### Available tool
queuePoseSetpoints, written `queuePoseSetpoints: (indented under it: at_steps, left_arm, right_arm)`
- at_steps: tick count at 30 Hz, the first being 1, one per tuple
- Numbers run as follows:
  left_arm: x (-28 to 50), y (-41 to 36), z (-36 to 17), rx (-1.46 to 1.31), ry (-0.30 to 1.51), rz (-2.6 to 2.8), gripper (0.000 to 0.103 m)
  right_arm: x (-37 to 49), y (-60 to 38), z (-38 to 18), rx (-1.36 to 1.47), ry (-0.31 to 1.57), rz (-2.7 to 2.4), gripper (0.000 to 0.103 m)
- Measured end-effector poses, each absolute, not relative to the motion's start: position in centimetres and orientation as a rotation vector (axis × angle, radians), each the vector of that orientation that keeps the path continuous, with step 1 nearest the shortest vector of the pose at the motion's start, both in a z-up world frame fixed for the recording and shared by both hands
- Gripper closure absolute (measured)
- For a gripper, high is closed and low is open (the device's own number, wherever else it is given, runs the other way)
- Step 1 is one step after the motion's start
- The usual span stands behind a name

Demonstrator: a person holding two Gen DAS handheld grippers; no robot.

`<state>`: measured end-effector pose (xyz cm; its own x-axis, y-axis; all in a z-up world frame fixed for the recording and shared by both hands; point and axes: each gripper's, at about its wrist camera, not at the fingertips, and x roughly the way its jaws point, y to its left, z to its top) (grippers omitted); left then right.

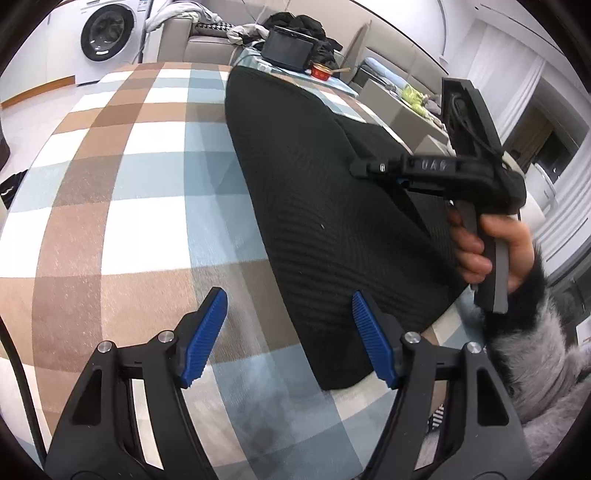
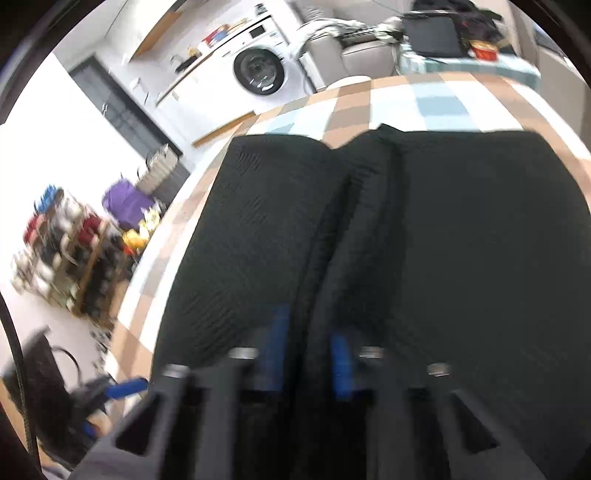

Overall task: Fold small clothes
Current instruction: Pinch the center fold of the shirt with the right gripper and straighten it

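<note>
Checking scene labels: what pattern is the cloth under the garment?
Checked brown, blue and white tablecloth; left wrist view shows it best.

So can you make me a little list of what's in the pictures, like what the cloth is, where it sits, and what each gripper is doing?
cloth: black ribbed garment, lying with a raised fold down its middle
surface: checked cloth in brown, blue and white
left gripper: open, at the garment's near edge, holding nothing
right gripper: blurred, jaws close together around the fold
hand: grips the right gripper's handle
background: washing machine
</note>
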<state>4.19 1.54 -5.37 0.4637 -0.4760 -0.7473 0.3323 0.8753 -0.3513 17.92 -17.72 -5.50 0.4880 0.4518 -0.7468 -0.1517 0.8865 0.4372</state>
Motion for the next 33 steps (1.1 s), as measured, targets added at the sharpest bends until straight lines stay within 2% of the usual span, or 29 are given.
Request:
queuePoseSetpoints:
  at_steps: [5, 7, 10, 12, 16, 21, 23, 24, 25, 26, 28, 33]
  left_arm:
    - [5.0, 2.2, -4.5, -0.186, 0.941, -0.47, 0.035]
    - [5.5, 2.3, -4.5, -0.2, 0.939, -0.462, 0.035]
    - [6.5, 1.9, -4.9, -0.207, 0.949, -0.457, 0.035]
    - [7.3, 1.3, -5.3, -0.211, 0.959, -0.448, 0.035]
    - [8.2, 0.4, -6.1, -0.212, 0.978, -0.435, 0.035]
    - [9.5, -0.6, -6.5, -0.219, 0.977, -0.441, 0.035]
    - [10.0, -1.4, -6.5, -0.193, 0.97, -0.446, 0.035]
    - [10.2, -1.7, -6.4, -0.179, 0.968, -0.446, 0.035]
    - [10.3, -1.9, -6.3, -0.171, 0.966, -0.447, 0.035]
    - [10.2, -2.1, -6.1, -0.169, 0.966, -0.451, 0.035]
    - [10.2, -2.3, -5.8, -0.171, 0.962, -0.457, 0.035]
    - [10.5, -2.0, -5.2, -0.186, 0.948, -0.446, 0.035]
  right_arm:
    - [14.3, -17.8, -0.4, 0.253, 0.848, 0.388, 0.093]
    - [14.0, -18.7, -0.2, 0.247, 0.859, 0.343, 0.093]
    - [15.1, -19.8, -2.9, 0.259, 0.961, 0.273, 0.09]
    - [15.6, -21.2, -5.2, 0.328, 1.04, 0.259, 0.08]
    - [14.1, -22.4, -5.6, 0.446, 1.025, 0.308, 0.06]
    - [11.9, -22.5, -5.9, 0.449, 1.006, 0.383, 0.059]
    - [11.8, -22.0, -5.9, 0.417, 0.991, 0.383, 0.061]
    - [11.6, -21.8, -5.8, 0.404, 0.987, 0.388, 0.068]
    - [11.7, -21.3, -5.6, 0.378, 0.985, 0.393, 0.082]
    - [11.7, -21.0, -5.4, 0.355, 0.978, 0.392, 0.09]
    - [12.0, -20.6, -4.4, 0.307, 0.956, 0.395, 0.093]
    - [10.3, -22.2, -0.4, 0.234, 0.865, 0.345, 0.094]
